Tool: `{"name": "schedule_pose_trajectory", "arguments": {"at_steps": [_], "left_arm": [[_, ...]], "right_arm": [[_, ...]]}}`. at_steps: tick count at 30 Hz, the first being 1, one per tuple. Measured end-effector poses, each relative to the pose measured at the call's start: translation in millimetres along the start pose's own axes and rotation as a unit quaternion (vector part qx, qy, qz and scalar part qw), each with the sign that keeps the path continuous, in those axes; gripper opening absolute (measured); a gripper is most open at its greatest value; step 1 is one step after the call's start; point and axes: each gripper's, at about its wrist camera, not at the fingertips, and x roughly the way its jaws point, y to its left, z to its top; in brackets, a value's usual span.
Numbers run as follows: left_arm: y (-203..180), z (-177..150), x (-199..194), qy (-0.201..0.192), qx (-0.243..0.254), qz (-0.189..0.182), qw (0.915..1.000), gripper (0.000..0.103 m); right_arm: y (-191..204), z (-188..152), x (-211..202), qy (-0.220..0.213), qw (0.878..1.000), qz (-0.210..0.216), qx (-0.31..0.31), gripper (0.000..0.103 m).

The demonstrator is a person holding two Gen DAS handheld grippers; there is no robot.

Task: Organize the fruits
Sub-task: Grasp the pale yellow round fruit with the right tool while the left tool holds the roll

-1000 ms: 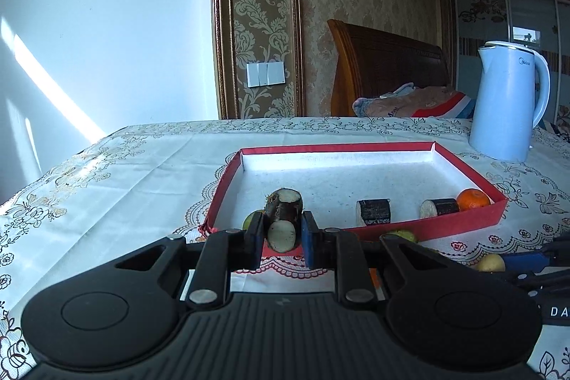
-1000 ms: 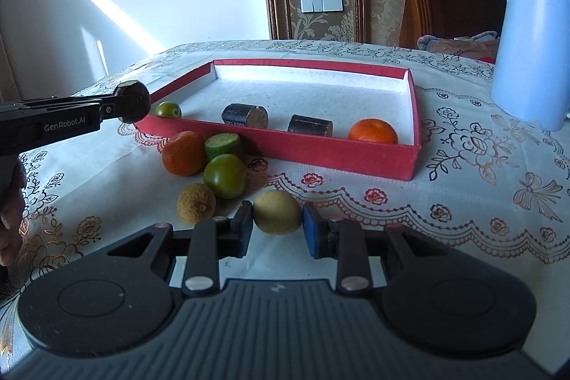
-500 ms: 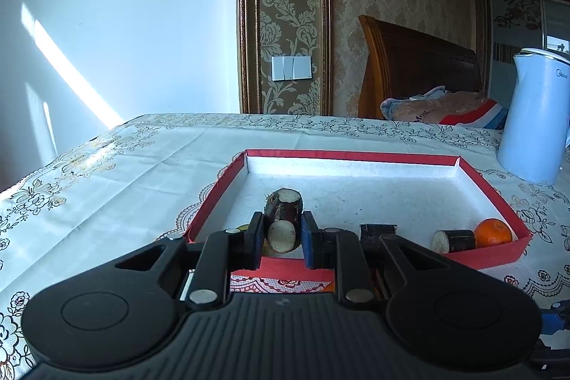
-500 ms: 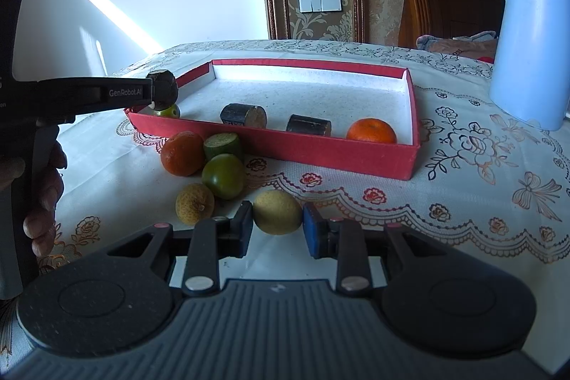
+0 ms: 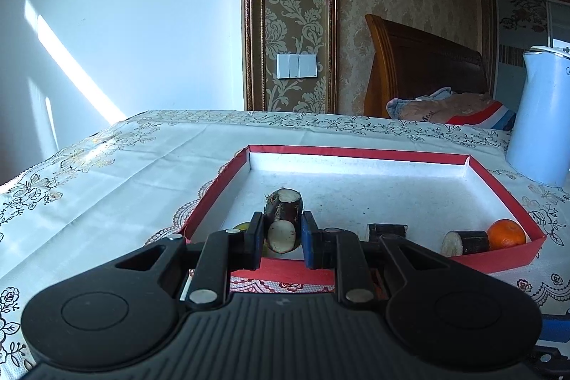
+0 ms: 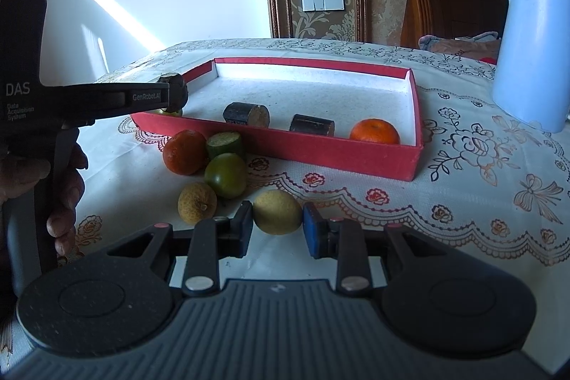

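My left gripper (image 5: 282, 230) is shut on a dark-skinned sugarcane piece (image 5: 283, 212), held over the near left corner of the red tray (image 5: 356, 152). In the right wrist view the left gripper (image 6: 174, 91) reaches in from the left above that corner. The tray (image 6: 320, 148) holds two sugarcane pieces (image 6: 245, 113) (image 6: 312, 126), an orange (image 6: 374, 131) and a small green fruit (image 5: 242, 226). My right gripper (image 6: 278, 216) is shut on a round yellow fruit (image 6: 277, 212) in front of the tray, low over the tablecloth.
Outside the tray's front wall lie an orange (image 6: 183, 152), a cut green piece (image 6: 225, 145), a green citrus (image 6: 225, 175) and a tan round fruit (image 6: 197, 203). A pale blue kettle (image 6: 530, 59) stands at the right. A person's hand (image 6: 64, 187) holds the left gripper's handle.
The left gripper has carried the sugarcane piece across to the tray's near left corner, slowing to a near stop. The right gripper and its yellow fruit have stayed put.
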Motion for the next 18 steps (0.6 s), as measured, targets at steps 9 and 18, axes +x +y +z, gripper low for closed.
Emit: {"name": "schedule_pose_trajectory", "arguments": {"at_steps": [9,18], "left_arm": [[3.5,-0.6,7.0,0.013,-0.008,-0.005,0.9999,0.02],[6.1,-1.0,14.1,0.027,-0.014,-0.015,0.9994,0.02]], "right_arm": [[3.1,5.6,0.7,-0.004,1.0,0.002,-0.005,0.029],[8.5,13.7,1.8,-0.015,1.0,0.003,-0.012,0.029]]}}
